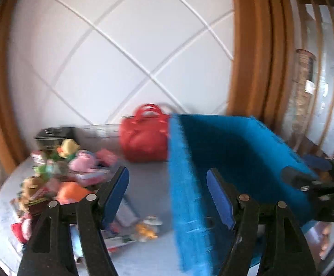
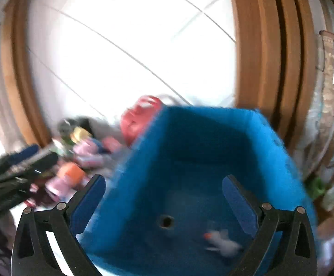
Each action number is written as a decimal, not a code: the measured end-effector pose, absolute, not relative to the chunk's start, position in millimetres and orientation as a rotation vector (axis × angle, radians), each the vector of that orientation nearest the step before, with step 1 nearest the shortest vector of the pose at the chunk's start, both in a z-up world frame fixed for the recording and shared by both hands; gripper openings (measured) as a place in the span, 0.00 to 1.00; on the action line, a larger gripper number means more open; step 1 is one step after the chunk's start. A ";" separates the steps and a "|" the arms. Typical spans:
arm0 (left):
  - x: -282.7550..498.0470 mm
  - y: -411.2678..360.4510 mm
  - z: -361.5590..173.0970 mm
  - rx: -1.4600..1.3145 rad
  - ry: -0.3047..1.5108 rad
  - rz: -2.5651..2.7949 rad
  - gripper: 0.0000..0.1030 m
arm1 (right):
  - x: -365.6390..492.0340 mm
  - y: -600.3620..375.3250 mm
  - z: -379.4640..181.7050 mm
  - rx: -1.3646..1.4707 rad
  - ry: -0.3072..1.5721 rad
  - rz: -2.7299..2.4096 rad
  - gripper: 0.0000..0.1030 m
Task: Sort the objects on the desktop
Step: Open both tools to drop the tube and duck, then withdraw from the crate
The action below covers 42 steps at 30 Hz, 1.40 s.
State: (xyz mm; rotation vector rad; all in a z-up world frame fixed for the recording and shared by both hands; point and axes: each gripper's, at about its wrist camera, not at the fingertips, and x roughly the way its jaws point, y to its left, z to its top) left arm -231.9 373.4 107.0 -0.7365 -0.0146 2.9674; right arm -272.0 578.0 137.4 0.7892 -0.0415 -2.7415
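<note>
Blue felt bin [image 1: 235,161]: stands on the grey table [image 1: 148,184], right of centre, red handbag [image 1: 144,135] just behind its left wall. Toy heap [image 1: 58,172]: mixed plush and plastic pieces, pink, orange, yellow and green, lying on the table to the left of the bin; blurred, individual pieces hard to name. Left gripper [image 1: 168,197]: jaws spread wide, nothing between them, poised over the bin's left wall and the table. Right gripper [image 2: 164,204]: jaws likewise wide apart and empty, held above the bin's opening. Right wrist view only: the bin floor, with a small dark hole [image 2: 166,222] and a small white toy with an orange tip [image 2: 222,242] lying inside. Left wrist view only: small loose items [image 1: 144,227] on the table beside the bin's left wall, and a dark tin [image 1: 54,134] behind the heap.
</note>
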 end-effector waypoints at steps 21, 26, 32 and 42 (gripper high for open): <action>-153.7 94.9 45.9 -0.841 0.090 3.038 0.68 | -190.1 261.4 83.7 0.738 0.134 -2.818 1.00; -142.5 55.9 29.9 -0.911 0.077 3.030 0.68 | -178.5 220.6 66.3 0.802 0.129 -2.803 1.00; -136.2 33.0 20.5 -0.932 0.014 3.022 0.68 | -173.3 195.0 53.6 0.861 0.177 -2.771 1.00; -153.0 -8.3 -18.3 -1.149 -0.103 3.081 0.68 | -201.7 206.3 12.3 1.018 0.169 -2.676 1.00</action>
